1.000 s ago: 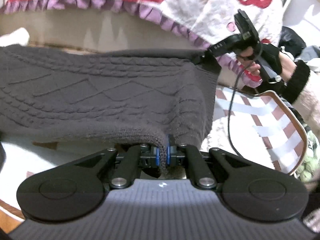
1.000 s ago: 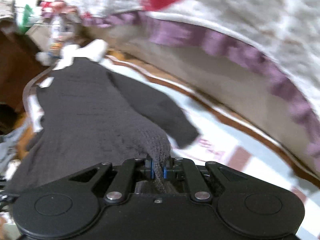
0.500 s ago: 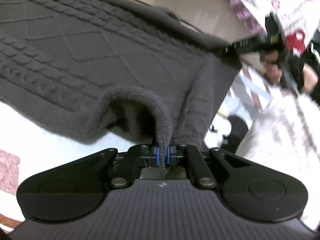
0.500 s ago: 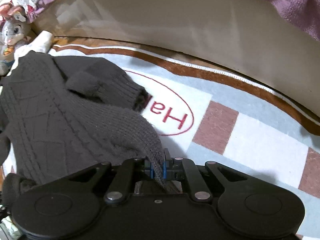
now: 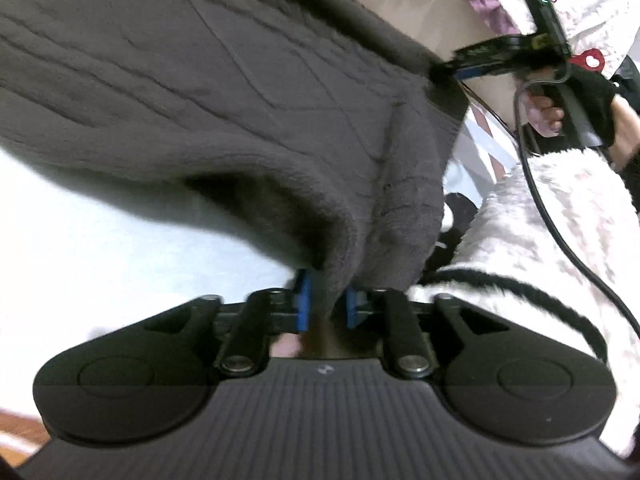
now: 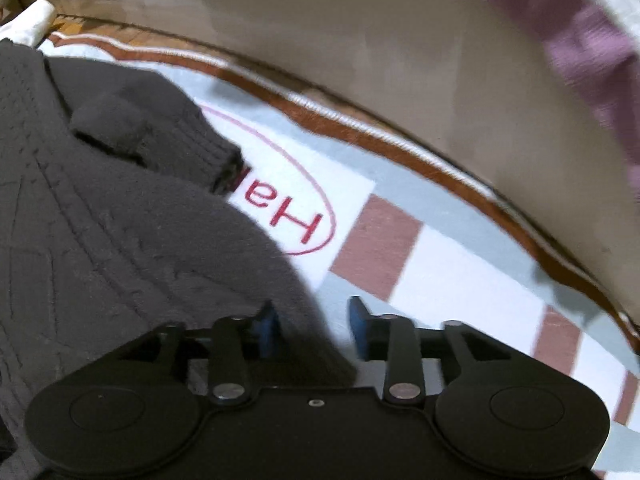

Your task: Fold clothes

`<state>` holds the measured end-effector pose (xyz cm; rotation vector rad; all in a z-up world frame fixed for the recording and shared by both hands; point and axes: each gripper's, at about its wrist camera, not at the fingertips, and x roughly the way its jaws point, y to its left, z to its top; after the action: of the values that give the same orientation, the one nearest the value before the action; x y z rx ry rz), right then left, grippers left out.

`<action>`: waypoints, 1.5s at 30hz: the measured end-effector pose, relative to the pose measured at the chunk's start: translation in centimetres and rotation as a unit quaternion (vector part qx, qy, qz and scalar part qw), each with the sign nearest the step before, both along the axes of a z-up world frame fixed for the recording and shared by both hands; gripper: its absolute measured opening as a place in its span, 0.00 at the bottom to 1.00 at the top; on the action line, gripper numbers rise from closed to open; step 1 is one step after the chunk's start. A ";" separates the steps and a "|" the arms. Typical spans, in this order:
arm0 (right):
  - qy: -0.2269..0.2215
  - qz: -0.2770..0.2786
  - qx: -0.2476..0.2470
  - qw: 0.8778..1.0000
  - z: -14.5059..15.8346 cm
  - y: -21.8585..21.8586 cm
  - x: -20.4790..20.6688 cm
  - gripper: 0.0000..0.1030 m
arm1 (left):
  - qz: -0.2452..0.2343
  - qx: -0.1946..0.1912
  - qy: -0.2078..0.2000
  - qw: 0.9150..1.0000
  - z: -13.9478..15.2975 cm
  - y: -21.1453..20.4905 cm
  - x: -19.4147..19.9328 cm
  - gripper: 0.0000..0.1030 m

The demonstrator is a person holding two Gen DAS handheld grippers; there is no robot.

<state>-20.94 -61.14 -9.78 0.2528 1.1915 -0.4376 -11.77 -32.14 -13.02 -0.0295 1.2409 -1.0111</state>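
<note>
Left wrist view: the left gripper (image 5: 326, 304) has its blue pads parted a little, with a thick fold of the dark cable-knit sweater (image 5: 224, 92) bunched between them; the gap looks wider than the cloth, so whether it pinches or merely cradles the fold I cannot tell. Ahead and to the right of it, the right gripper (image 5: 452, 70) sits at the sweater's far corner, with the person's hand (image 5: 568, 108) on its handle. Its own camera shows the blue pads spread wide, a corner of knit lying loose between them, nearer the left pad and gripped by neither.

Ahead of the right gripper the sweater spreads leftward over a checked rug (image 6: 472, 280), one sleeve (image 6: 168, 136) lying doubled across the body (the cuff ends just beside the red lettering).

By its look the knit is bulky, soft and fairly heavy; it should sag and drape rather than hold a crease, and hardly slip. I would judge hems and corners, taken deep across the full thickness, the best hold.
</note>
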 end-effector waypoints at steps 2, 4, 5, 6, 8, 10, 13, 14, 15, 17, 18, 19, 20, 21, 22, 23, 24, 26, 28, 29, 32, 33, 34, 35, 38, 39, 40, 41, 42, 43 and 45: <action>-0.014 0.000 -0.011 1.000 1.8 0.7 -0.1 0.50 | 0.032 0.010 -0.024 0.999 1.0 2.1 -0.1 0.35; -0.029 0.000 -0.023 0.999 3.7 1.3 -0.3 0.51 | 0.065 0.020 -0.048 0.997 1.9 4.3 -0.2 0.36; -0.036 0.000 -0.028 0.999 4.6 1.6 -0.3 0.51 | 0.081 0.025 -0.060 0.995 2.4 5.4 -0.2 0.36; -0.043 0.000 -0.034 0.998 5.5 2.0 -0.4 0.51 | 0.097 0.030 -0.072 0.992 2.9 6.4 -0.3 0.37; -0.057 0.000 -0.045 0.997 7.3 2.6 -0.5 0.52 | 0.129 0.039 -0.095 0.986 3.9 8.6 -0.4 0.39; -0.072 0.000 -0.056 0.996 9.1 3.3 -0.7 0.53 | 0.175 0.050 -0.119 0.976 4.6 10.7 0.2 0.40; -0.115 0.066 0.013 0.991 9.3 9.2 3.2 0.53 | 0.261 0.070 -0.145 0.952 5.6 13.8 2.0 0.43; -0.130 0.090 0.039 0.987 9.2 11.3 4.6 0.53 | 0.289 0.076 -0.150 0.942 6.0 14.8 2.6 0.44; -0.145 0.113 0.065 0.981 9.2 13.4 6.0 0.53 | 0.308 0.077 -0.158 0.935 6.4 15.7 3.0 0.44; -0.174 0.161 0.117 0.965 9.1 17.6 8.8 0.53 | 0.344 0.079 -0.172 0.920 7.1 17.4 3.8 0.48; -0.188 0.184 0.142 0.954 9.0 19.7 10.2 0.53 | 0.362 0.083 -0.179 0.911 7.3 18.3 4.1 0.49; -0.201 0.207 0.167 0.943 9.0 21.8 11.6 0.53 | 0.378 0.099 -0.187 0.901 7.2 19.3 4.2 0.52; -0.215 0.229 0.192 0.930 8.9 23.9 13.0 0.53 | 0.394 0.114 -0.195 0.891 7.1 20.2 4.4 0.53; -0.228 0.252 0.217 0.915 8.9 26.0 14.4 0.53 | 0.410 0.130 -0.203 0.880 6.9 21.1 4.5 0.55; -0.241 0.274 0.242 0.899 8.8 28.2 15.8 0.53 | 0.424 0.144 -0.207 0.870 6.7 22.1 4.6 0.56; -0.253 0.295 0.248 0.887 7.7 29.1 15.6 0.53 | 0.432 0.150 -0.197 0.867 6.2 23.1 5.0 0.56; -0.265 0.315 0.249 0.876 6.2 29.7 14.8 0.52 | 0.440 0.157 -0.189 0.864 5.6 24.1 5.4 0.56; -0.246 0.350 0.244 0.870 3.3 30.5 14.2 0.52 | 0.459 0.173 -0.188 0.851 4.7 26.1 6.3 0.56; -0.242 0.377 0.209 0.869 1.3 30.5 14.4 0.52 | 0.486 0.172 -0.191 0.835 4.3 28.0 7.5 0.56; -0.238 0.376 0.205 0.872 0.7 30.2 14.9 0.52 | 0.500 0.168 -0.192 0.828 4.2 29.0 8.2 0.56; -0.227 0.348 0.233 0.879 -0.6 28.6 16.5 0.52 | 0.531 0.172 -0.191 0.807 4.1 31.3 9.7 0.56; -0.226 0.332 0.267 0.876 -0.8 27.9 16.9 0.53 | 0.536 0.173 -0.195 0.803 4.0 31.9 10.0 0.59; -0.222 0.317 0.301 0.871 -1.0 27.3 17.2 0.53 | 0.538 0.172 -0.193 0.803 3.8 32.3 10.6 0.63; -0.219 0.302 0.335 0.865 -1.3 26.8 17.6 0.53 | 0.539 0.170 -0.187 0.803 3.5 32.7 11.1 0.64; -0.206 0.295 0.343 0.867 -1.7 26.4 17.5 0.53 | 0.538 0.166 -0.129 0.816 1.8 34.1 13.2 0.68; -0.201 0.301 0.328 0.873 -2.0 26.9 17.4 0.53 | 0.545 0.165 -0.118 0.813 1.4 34.5 13.5 0.68; -0.197 0.307 0.316 0.876 -2.1 27.3 17.3 0.53 | 0.547 0.162 -0.114 0.813 1.1 34.7 13.8 0.68; -0.193 0.310 0.310 0.878 -2.2 27.5 17.4 0.53 | 0.547 0.164 -0.113 0.813 0.9 34.9 13.9 0.68; -0.190 0.312 0.309 0.878 -2.4 27.8 17.4 0.53 | 0.546 0.166 -0.111 0.814 0.6 35.0 14.1 0.70; -0.187 0.312 0.310 0.878 -2.6 28.0 17.3 0.53 | 0.544 0.171 -0.107 0.814 0.4 35.0 14.1 0.72; -0.185 0.310 0.309 0.880 -2.7 28.0 17.4 0.53 | 0.545 0.167 -0.090 0.817 -0.3 35.3 14.1 0.74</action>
<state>-3.54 -33.09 -12.43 0.4571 0.9329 0.5540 2.34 3.15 -13.31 -0.3293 0.9634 0.2107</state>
